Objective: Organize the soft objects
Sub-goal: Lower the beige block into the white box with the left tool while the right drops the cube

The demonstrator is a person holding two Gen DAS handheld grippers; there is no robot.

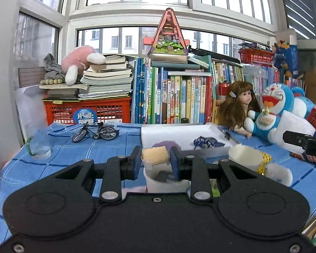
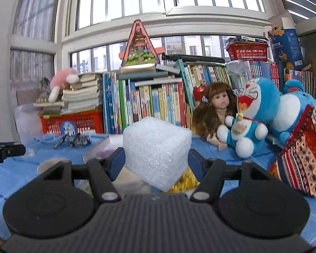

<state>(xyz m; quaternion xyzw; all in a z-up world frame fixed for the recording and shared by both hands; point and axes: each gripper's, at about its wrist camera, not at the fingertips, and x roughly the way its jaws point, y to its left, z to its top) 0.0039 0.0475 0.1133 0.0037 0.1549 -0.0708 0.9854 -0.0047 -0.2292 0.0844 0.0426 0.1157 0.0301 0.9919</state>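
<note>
1. Foam cube [image 2: 157,151], white and grainy, sits clamped between the blue pads of the right gripper [image 2: 157,158]; it is tilted, one corner pointing down, and it hides most of what lies on the table straight ahead.
2. Sponge [image 1: 154,155], a small tan block, is pinched between the pads of the left gripper [image 1: 155,158], held above a white tub [image 1: 158,184] whose contents are dark and hard to make out.
3. Both soft pieces are held clear of the blue cloth [image 1: 107,147].
4. Only the left view shows the white tray [image 1: 179,135] behind the sponge, with a purple patch and a blue-patterned bundle [image 1: 208,142] in it, both unclear.
5. It also shows a toy bicycle [image 1: 95,131], sharp here but only a blur in the right view.
6. A white cup [image 1: 245,158] stands right of the left gripper; beside it lie a yellow scrap and a white fluffy piece, partly cut off.
7. The right view alone shows a patterned red cushion [image 2: 301,158] in full.
8. Doll [image 2: 217,109] and blue cat plush [image 2: 257,109] lean by the books [image 1: 174,97] in both views.
</note>
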